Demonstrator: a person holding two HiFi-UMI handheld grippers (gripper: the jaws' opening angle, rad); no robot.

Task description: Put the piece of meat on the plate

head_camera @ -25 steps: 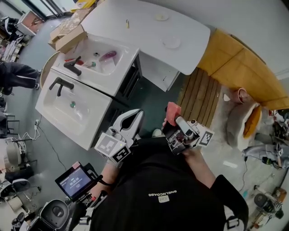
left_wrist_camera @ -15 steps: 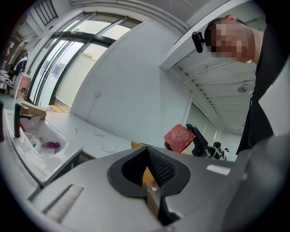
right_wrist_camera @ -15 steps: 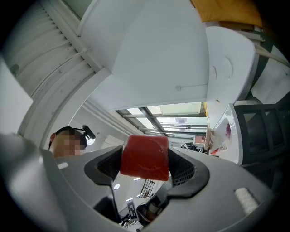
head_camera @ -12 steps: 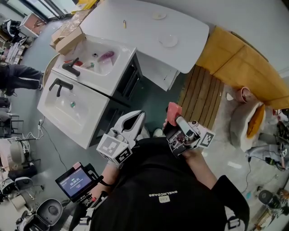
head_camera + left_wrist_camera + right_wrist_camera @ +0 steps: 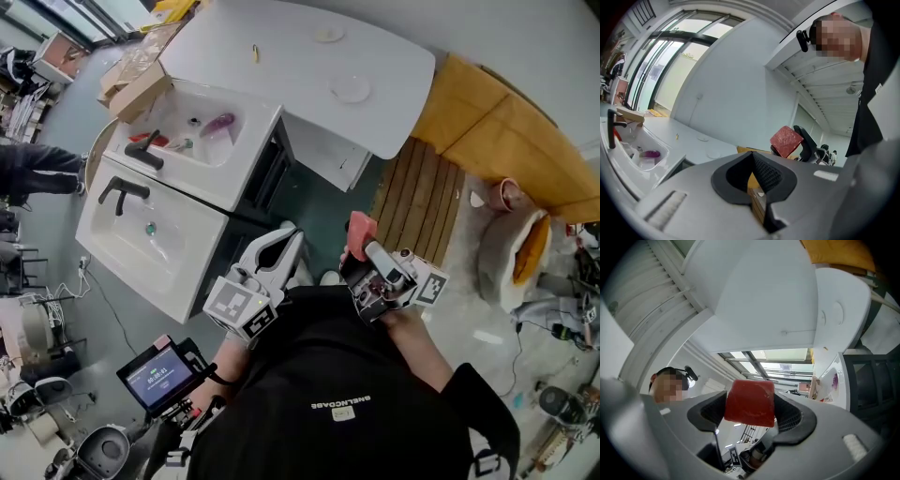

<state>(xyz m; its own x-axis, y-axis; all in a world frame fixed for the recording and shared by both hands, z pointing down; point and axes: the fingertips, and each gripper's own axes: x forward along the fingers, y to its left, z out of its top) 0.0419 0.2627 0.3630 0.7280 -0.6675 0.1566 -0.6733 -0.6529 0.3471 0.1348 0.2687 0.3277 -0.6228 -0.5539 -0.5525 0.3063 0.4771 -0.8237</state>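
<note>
The piece of meat is a red slab held in front of the person's chest, with my right gripper shut on it. In the right gripper view the meat sits clamped between both pads. My left gripper hangs beside it to the left, shut with nothing in it; its pads meet. The left gripper view also shows the meat off to the right. A small white plate lies on the white table well ahead of both grippers.
A second small dish and a yellow stick lie farther back on the table. A white double-sink counter stands at the left, with items in the far basin. Wooden slats and a yellow mat are at the right.
Both grippers keep nearly the same pose, the meat still held. The scene has shifted slightly in the head view.
</note>
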